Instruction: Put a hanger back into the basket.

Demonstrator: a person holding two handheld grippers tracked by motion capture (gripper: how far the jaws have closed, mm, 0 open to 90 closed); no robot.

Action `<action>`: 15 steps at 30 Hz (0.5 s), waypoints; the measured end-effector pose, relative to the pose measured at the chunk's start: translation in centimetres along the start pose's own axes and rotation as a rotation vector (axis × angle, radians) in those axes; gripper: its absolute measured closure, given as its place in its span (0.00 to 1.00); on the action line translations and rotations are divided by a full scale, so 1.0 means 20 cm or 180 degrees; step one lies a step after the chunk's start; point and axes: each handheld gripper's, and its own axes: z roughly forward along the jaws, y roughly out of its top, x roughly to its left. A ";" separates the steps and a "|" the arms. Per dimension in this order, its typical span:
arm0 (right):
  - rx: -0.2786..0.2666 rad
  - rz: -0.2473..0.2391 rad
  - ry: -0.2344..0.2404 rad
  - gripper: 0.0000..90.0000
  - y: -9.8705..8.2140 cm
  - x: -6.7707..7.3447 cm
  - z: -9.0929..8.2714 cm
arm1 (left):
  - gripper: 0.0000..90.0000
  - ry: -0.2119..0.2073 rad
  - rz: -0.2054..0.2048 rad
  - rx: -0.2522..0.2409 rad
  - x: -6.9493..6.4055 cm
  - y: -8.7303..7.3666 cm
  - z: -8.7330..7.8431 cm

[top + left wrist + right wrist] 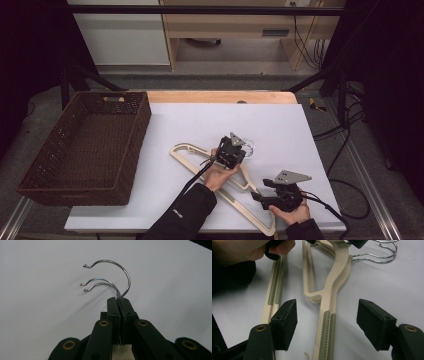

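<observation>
Left gripper (119, 305) clamped on stems of 3 chrome hanger hooks (117, 272); hooks curl leftward above white tabletop (40, 302); cream hanger body (121, 352) visible beneath jaws.

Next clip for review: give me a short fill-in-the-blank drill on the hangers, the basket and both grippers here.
1. The left gripper is shut on the metal ____ of the stacked hangers.
2. The jaws of the right gripper stand ____ on either side of a hanger arm, not touching it.
3. The brown wicker basket sits at the ____ edge of the white table in the high view.
4. The left gripper view shows ____ chrome hooks.

Missing words: hooks; open; left; three
</observation>
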 end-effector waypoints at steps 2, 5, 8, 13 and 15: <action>-0.0046 0.0011 0.0028 0.37 0.01 0.00 0.00 | 0.98 0.0002 0.0006 -0.0056 -0.01 0.00 -0.02; -0.0074 0.0064 0.0065 0.37 0.02 0.00 -0.01 | 0.98 -0.0004 0.0033 -0.0097 -0.02 0.01 -0.06; -0.0185 0.0071 0.0122 0.39 0.06 -0.01 -0.01 | 0.98 -0.0018 0.0035 -0.0163 -0.03 0.01 -0.10; -0.0285 0.0141 0.0203 0.42 0.12 0.00 0.00 | 0.98 -0.0026 0.0075 -0.0293 -0.04 0.01 -0.17; -0.0308 0.0137 0.0214 0.44 0.16 0.00 0.00 | 0.98 -0.0036 0.0071 -0.0334 -0.04 0.02 -0.20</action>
